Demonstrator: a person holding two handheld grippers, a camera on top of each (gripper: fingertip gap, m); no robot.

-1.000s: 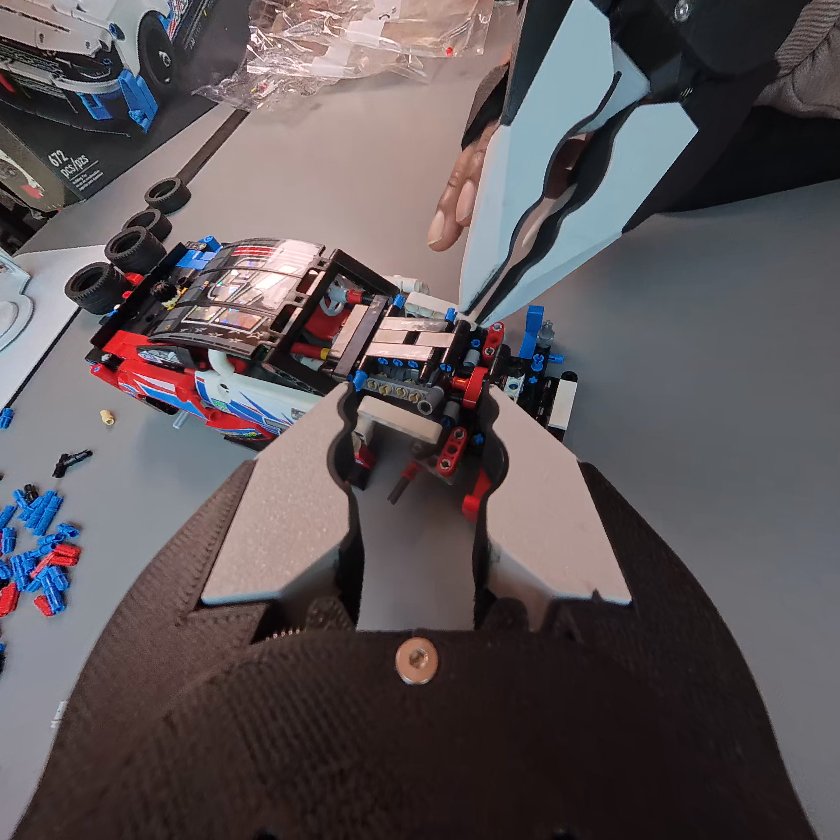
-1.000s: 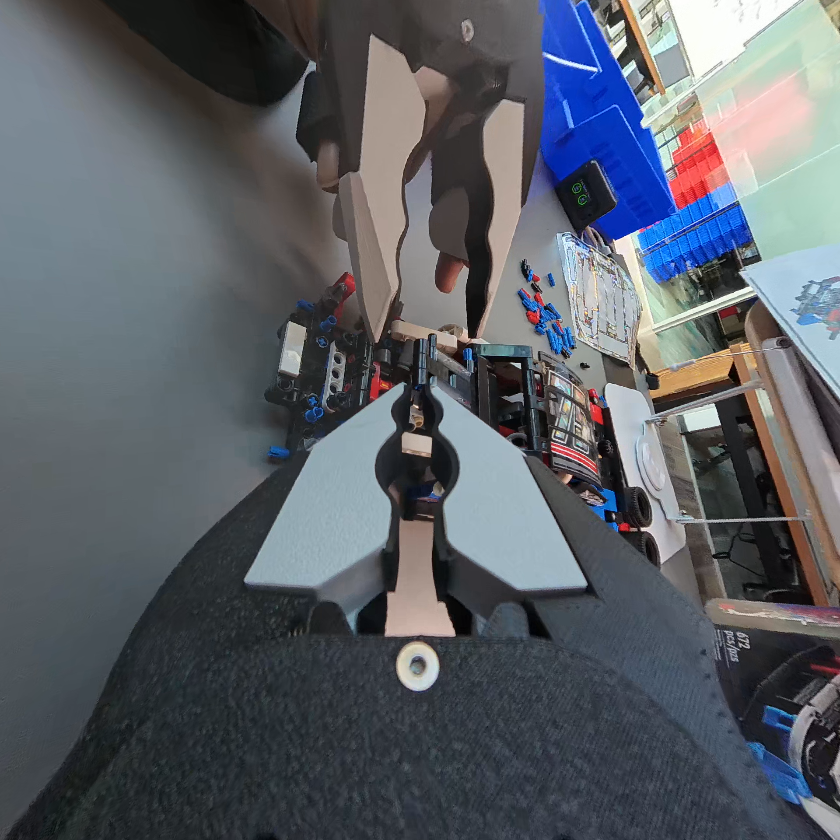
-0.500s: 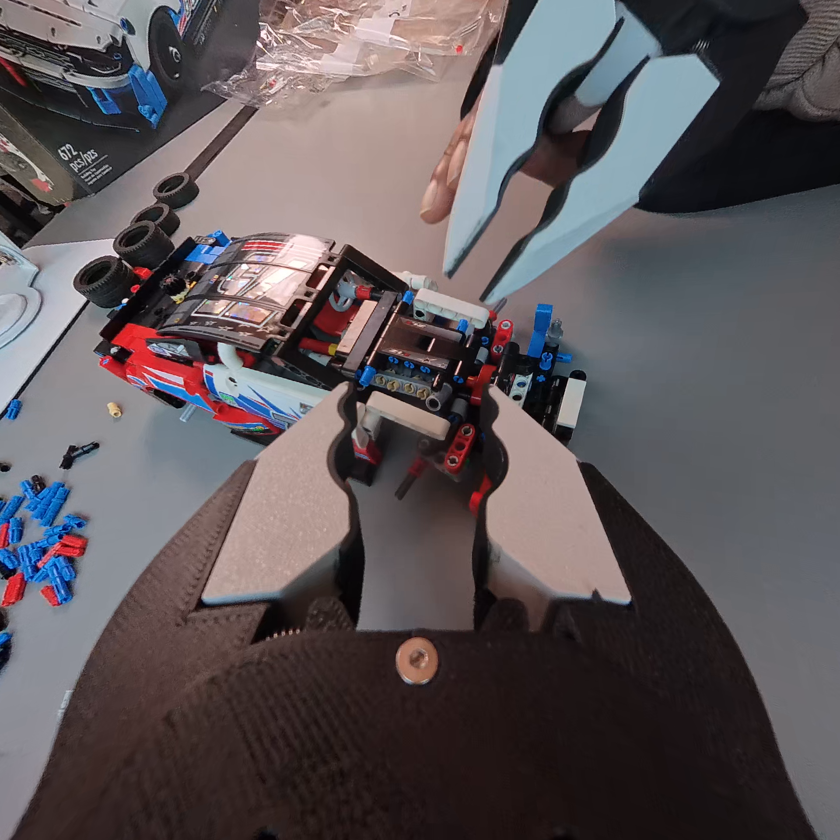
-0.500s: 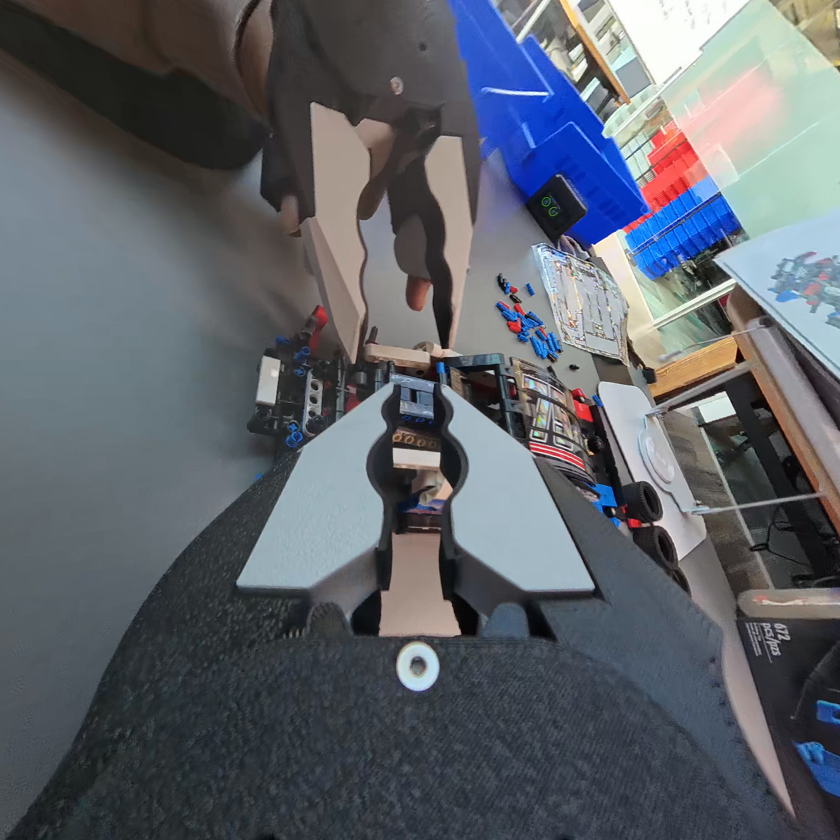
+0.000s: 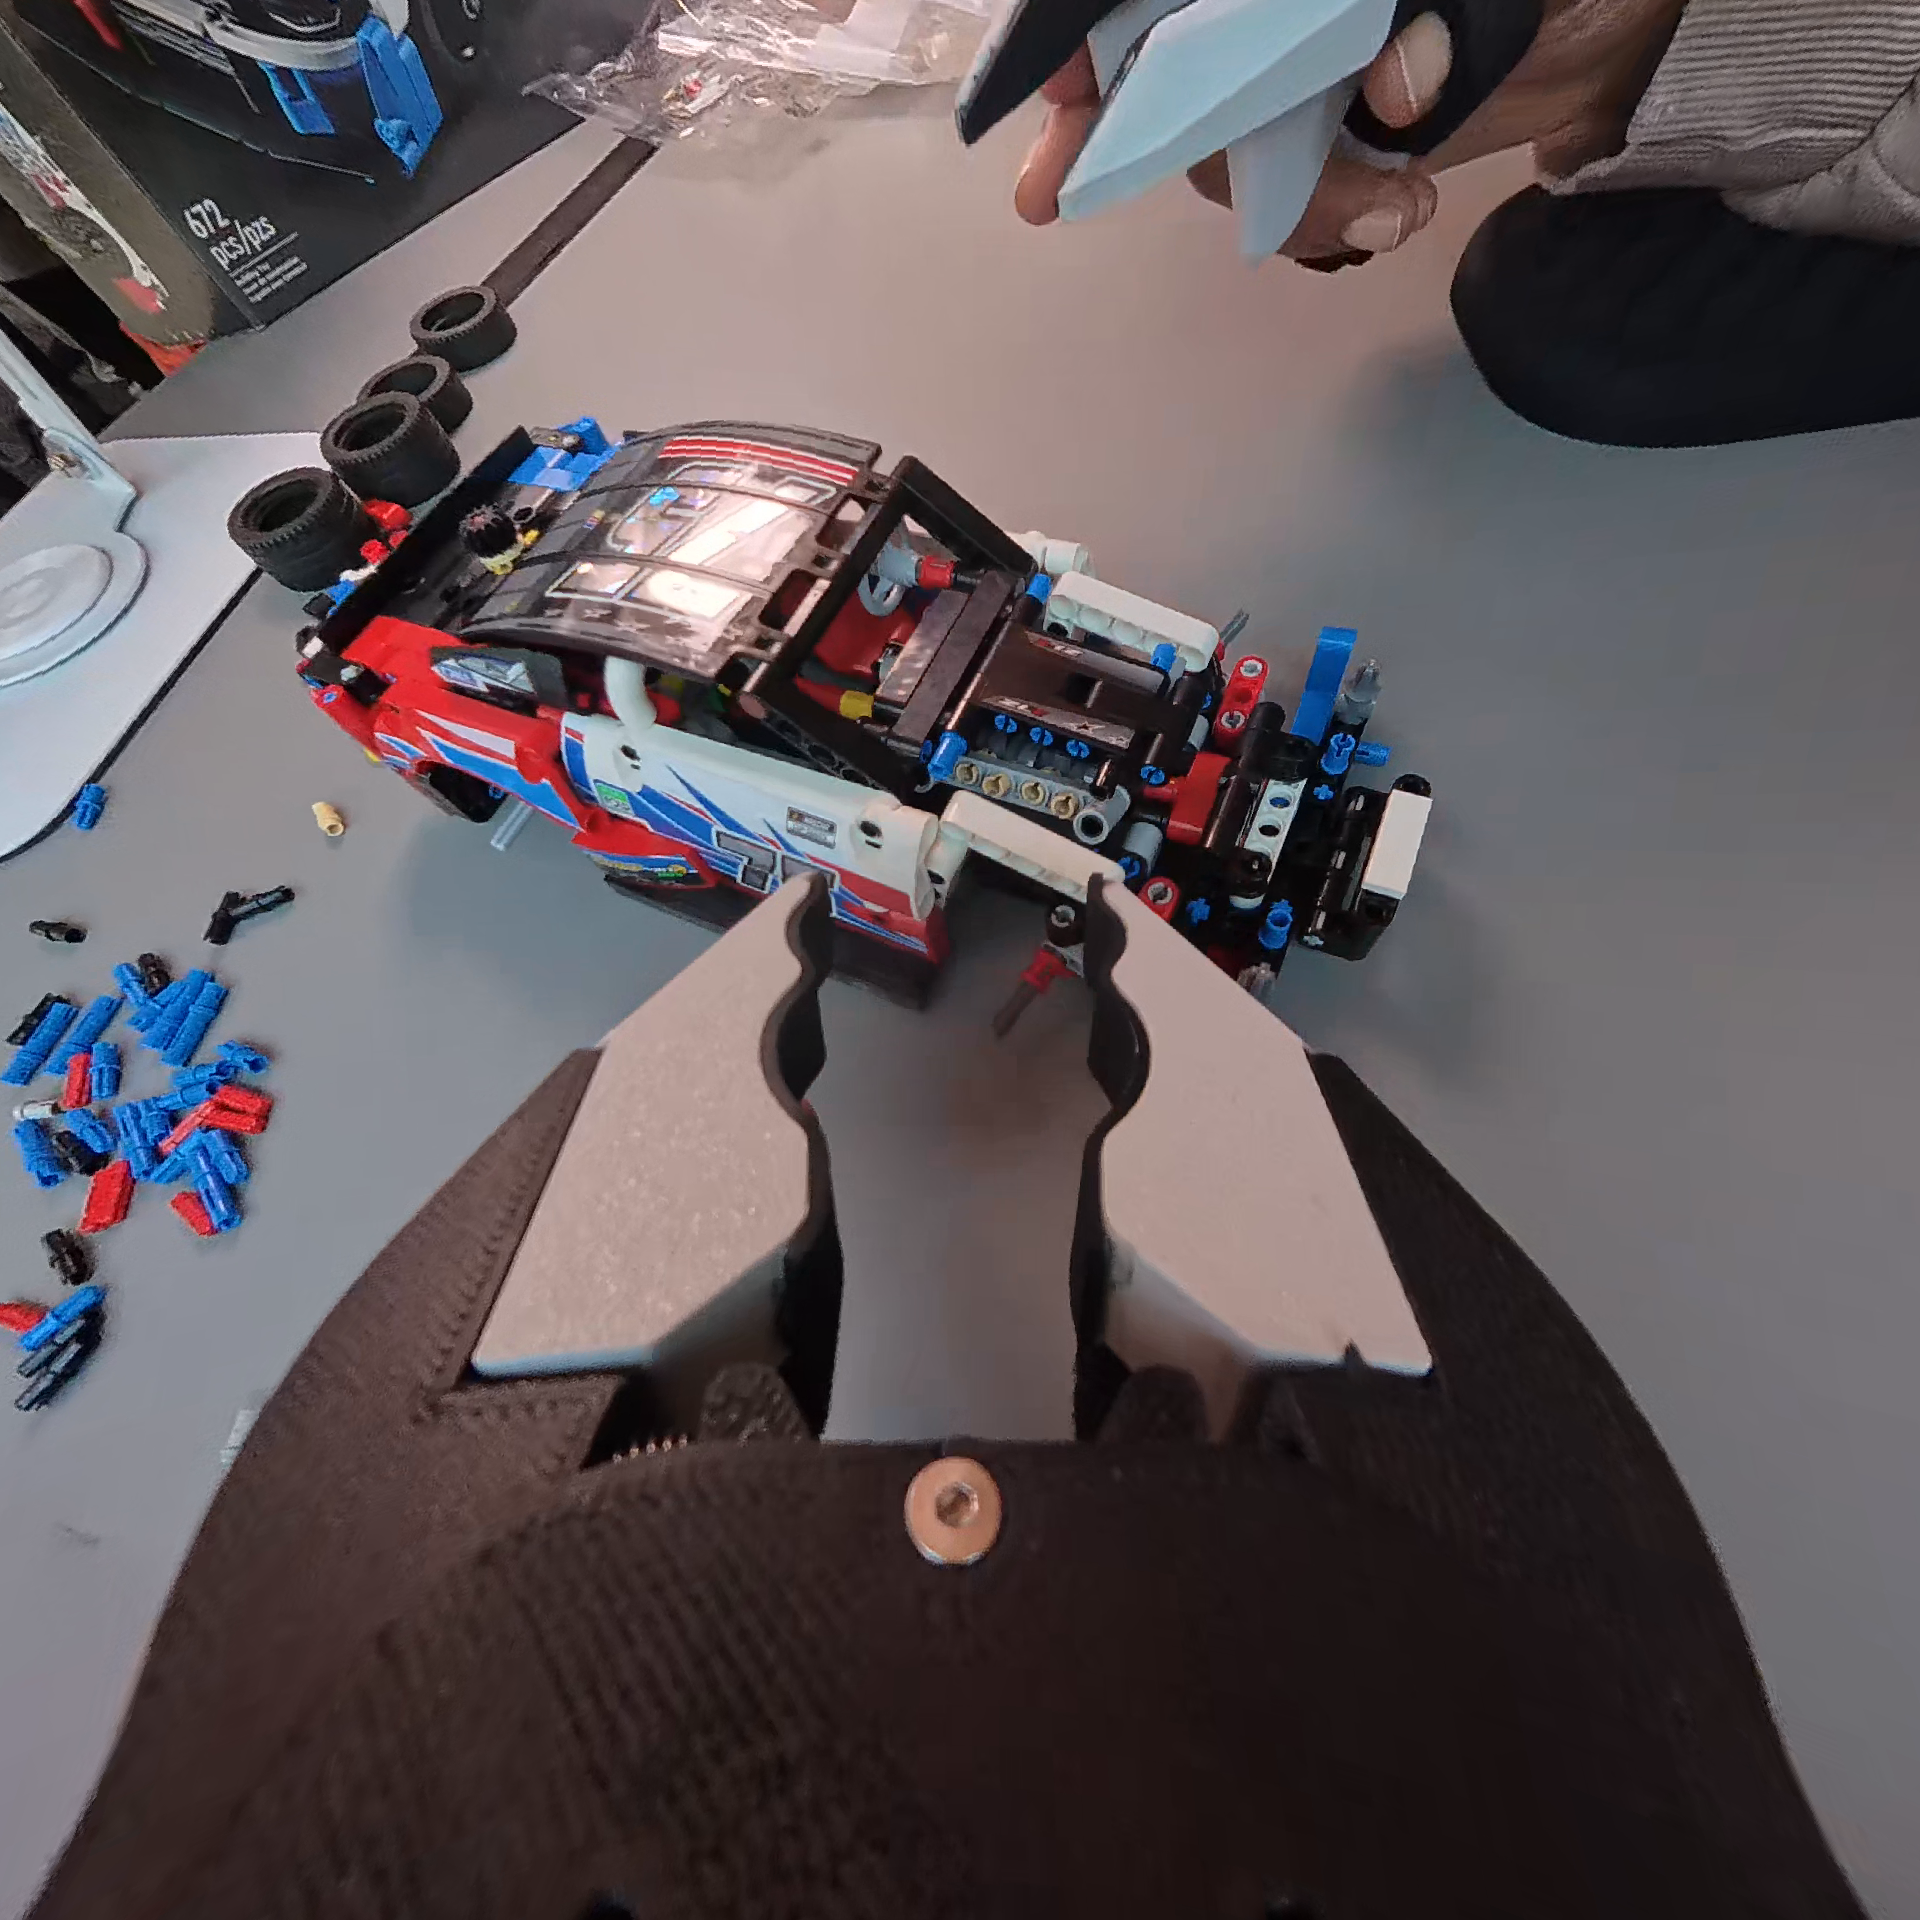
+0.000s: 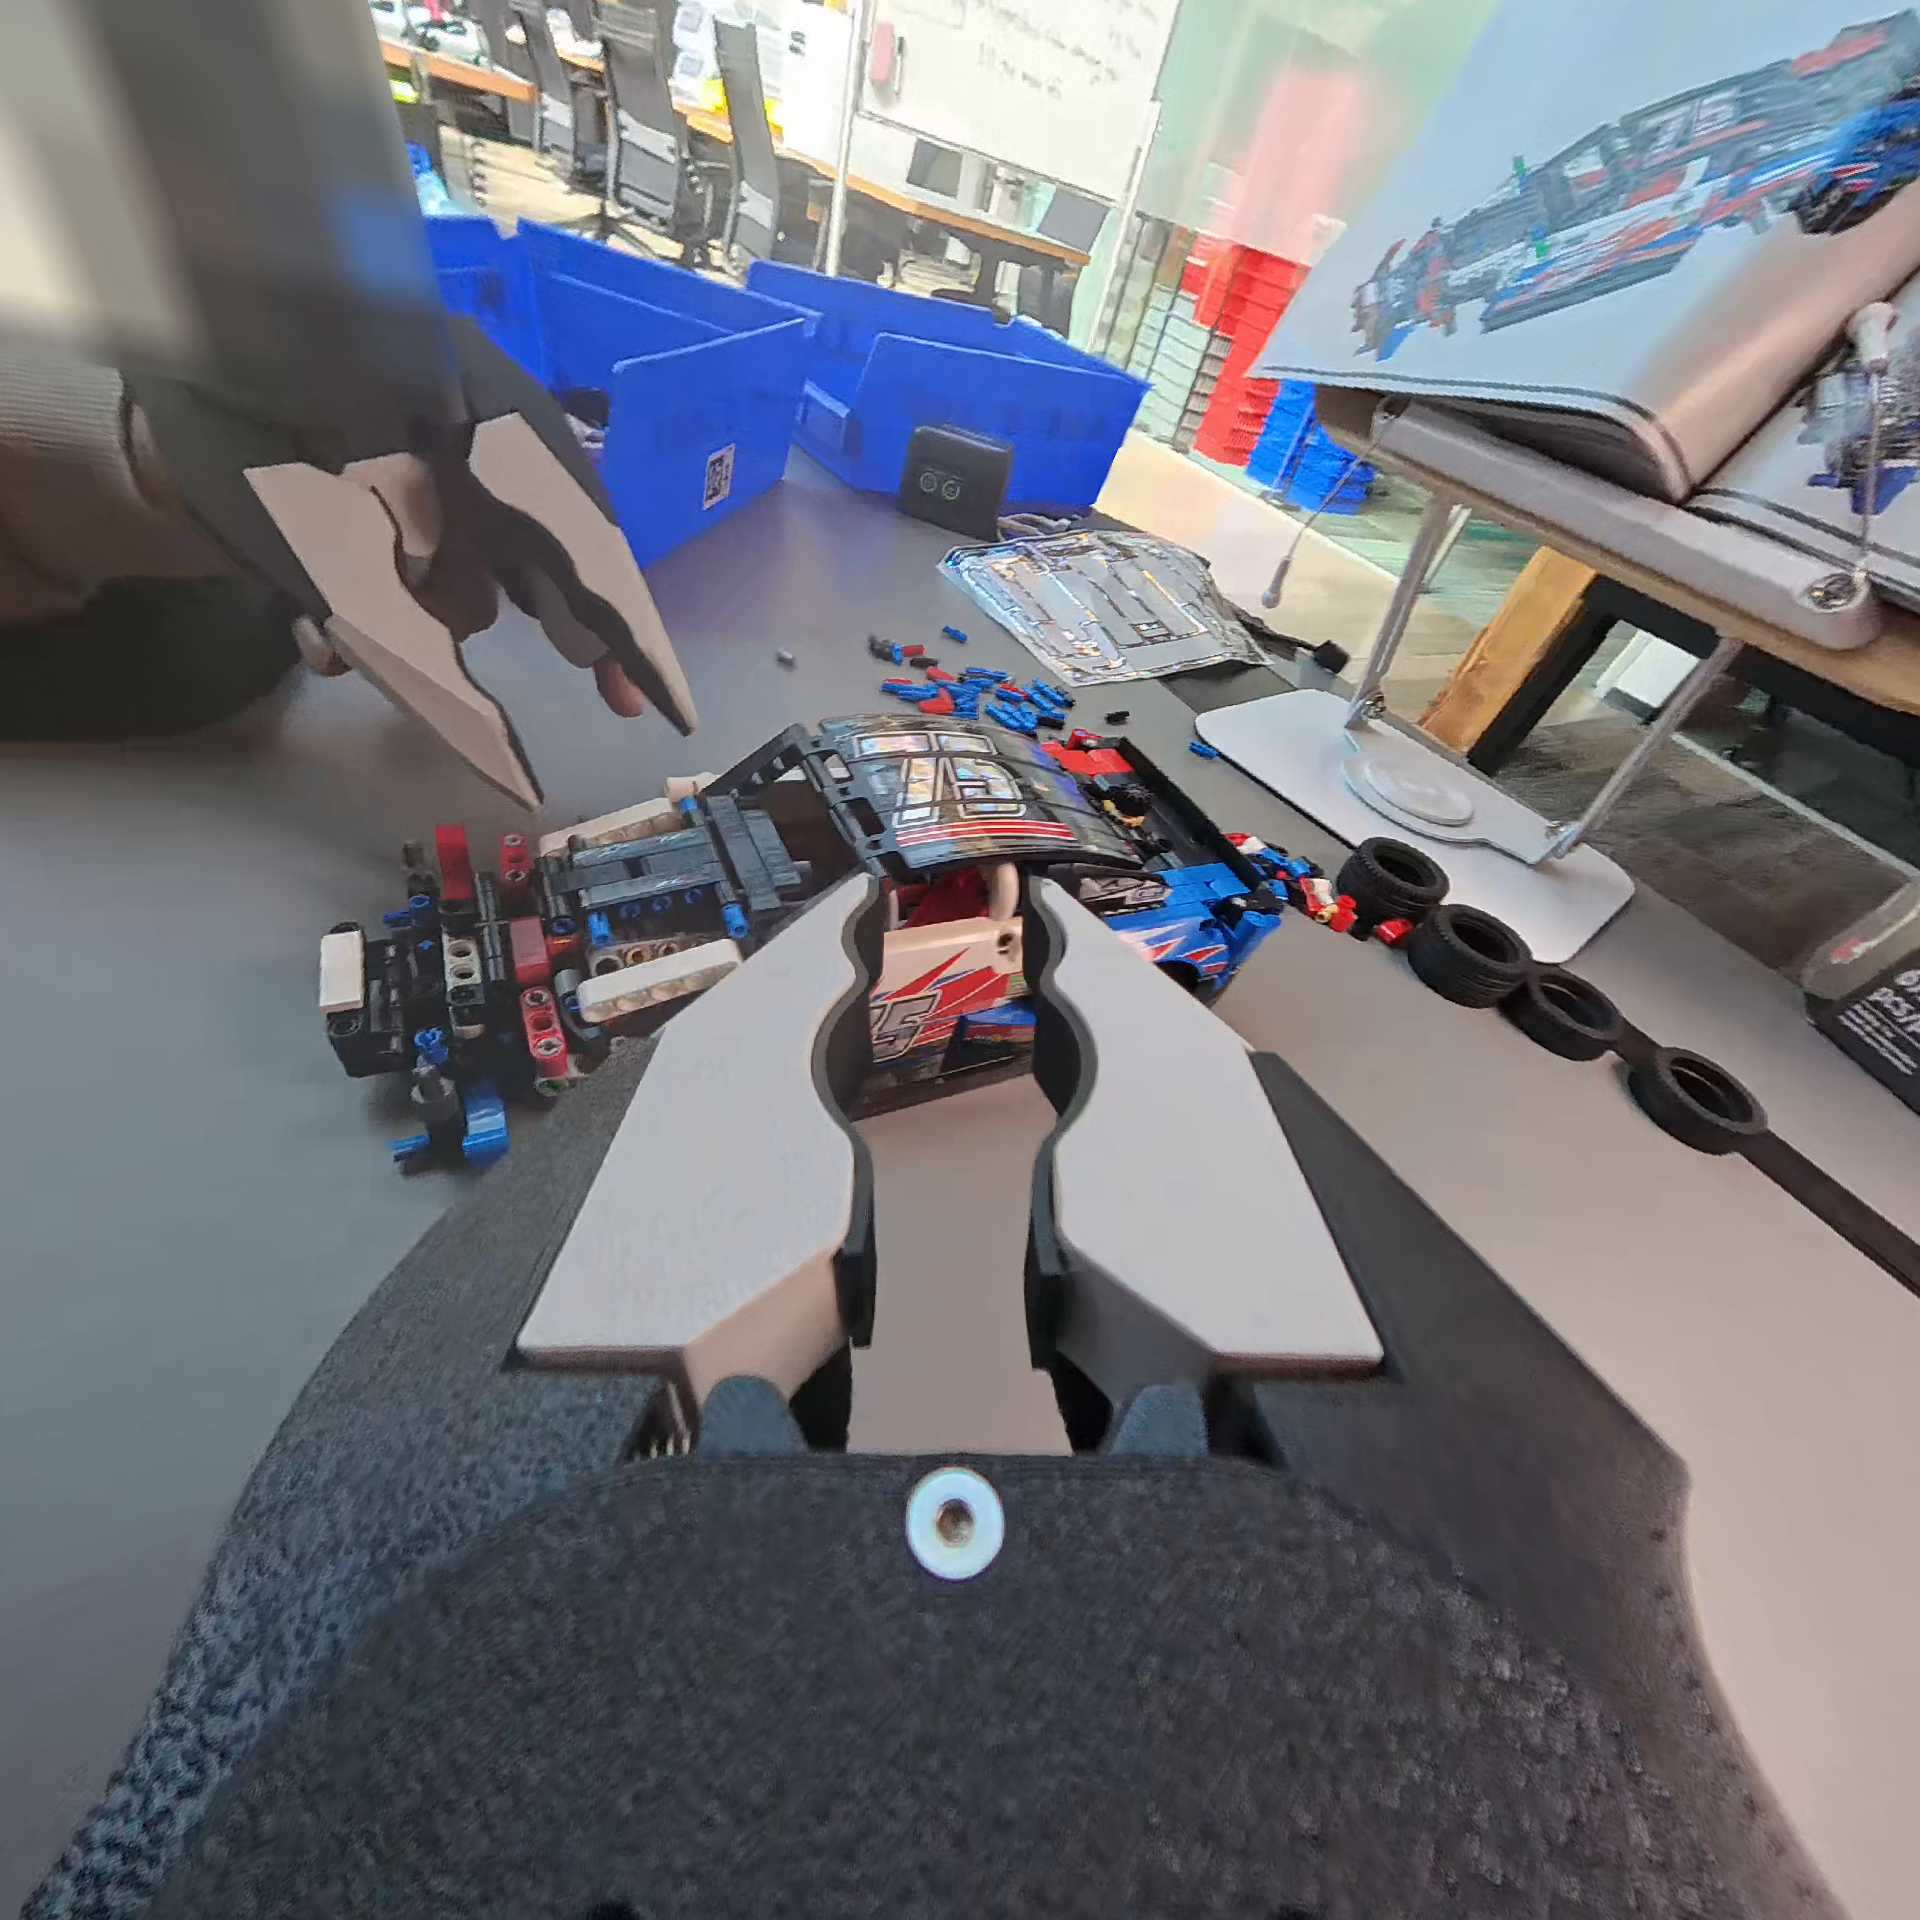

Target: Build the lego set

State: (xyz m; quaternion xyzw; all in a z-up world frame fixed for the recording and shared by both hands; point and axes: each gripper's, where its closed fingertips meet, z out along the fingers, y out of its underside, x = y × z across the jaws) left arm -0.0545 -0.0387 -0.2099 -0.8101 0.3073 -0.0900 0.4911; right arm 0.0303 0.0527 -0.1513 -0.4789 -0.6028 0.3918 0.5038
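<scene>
The lego car (image 5: 727,727), red, white and blue with a black roof and an open front chassis, lies on the grey table. My left gripper (image 5: 956,904) is open and empty, its tips just short of the car's near side by the front wheel arch. My right gripper (image 5: 1164,223) hangs above and beyond the car's front, apart from it. In the right wrist view the right gripper (image 6: 954,888) is open and empty, facing the car's (image 6: 935,800) side. The left gripper (image 6: 608,764) is above the car's front, open.
Loose blue and red pins (image 5: 135,1122) lie left of the car. Several black tyres (image 5: 384,447) sit by its rear. The set's box (image 5: 208,156) and plastic bags (image 5: 779,52) are behind. An instruction booklet on a stand (image 6: 1621,260), a sticker sheet (image 6: 1101,608) and blue bins (image 6: 779,384) stand farther off. One gripper's finger ends stand about 15 cm off the other's.
My right gripper has opened, lifted off the car's front and swung to its side. My left gripper has drawn back from the front chassis and stays open.
</scene>
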